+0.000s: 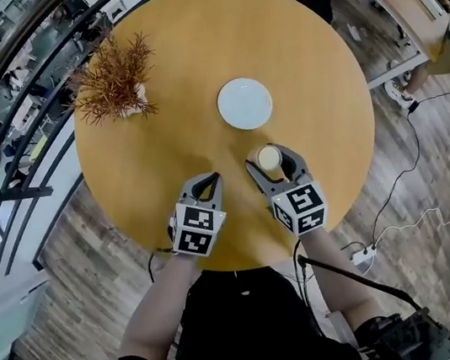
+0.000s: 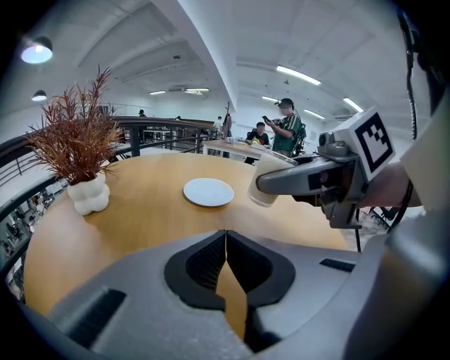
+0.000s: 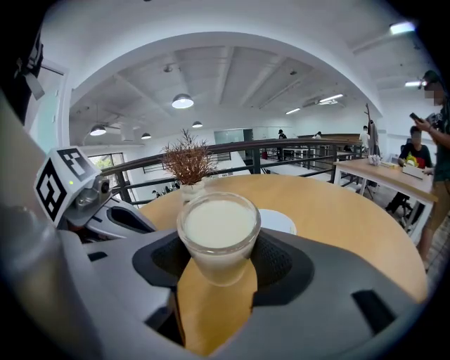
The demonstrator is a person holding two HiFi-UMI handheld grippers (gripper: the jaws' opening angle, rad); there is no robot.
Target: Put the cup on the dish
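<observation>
**While I carry the cup, the dish waits bare**

Since the dried plant [image 1: 114, 78] in its white vase stands at the far left of the table [image 1: 306, 50], well apart from the work, it needs no care. My left hand-held gripper [image 1: 208, 182] hovers over the near edge with its jaws closed on nothing; I judge it hangs aside so the path is free. The white dish [image 1: 245, 103] lies bare near the table's middle, ready to receive. My right hand-held gripper [image 1: 270, 160] clamps the glass cup [image 3: 218, 228] by its sides, upright because it is nearly full of a milky drink. The cup hangs above the table, near the dish on my side of it, so placing it calls for a level forward carry and a gentle lowering.
</observation>
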